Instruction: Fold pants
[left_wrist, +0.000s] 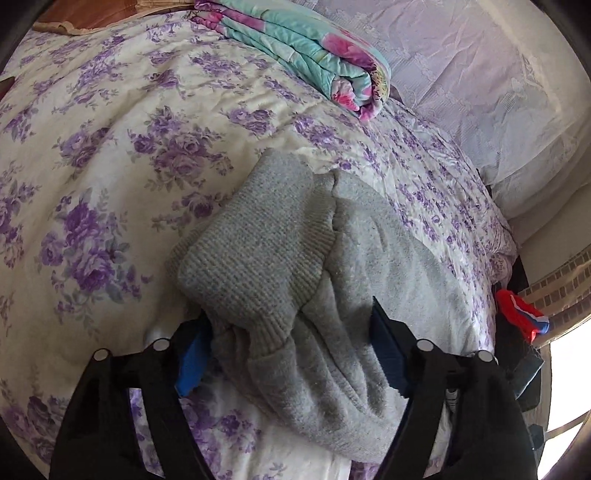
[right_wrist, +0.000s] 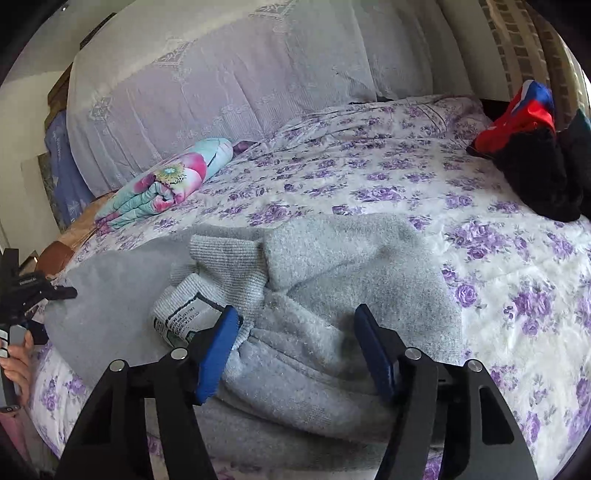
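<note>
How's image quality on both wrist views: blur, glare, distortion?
Left wrist: sharp, heavy fisheye bending of the floral bedspread, blown-out window glare at the lower right edge. Right wrist: also sharp, even daylight, dark corner vignette; the grey pants and their label are crisp.

Grey pants (left_wrist: 295, 266) lie on a white bedspread (left_wrist: 110, 147) patterned with purple roses. The folded quilt (left_wrist: 314, 51) is turquoise with pink flowers.

Pants (right_wrist: 332, 266) on bedspread (right_wrist: 406, 177), folded quilt (right_wrist: 162, 184) behind, left.
</note>
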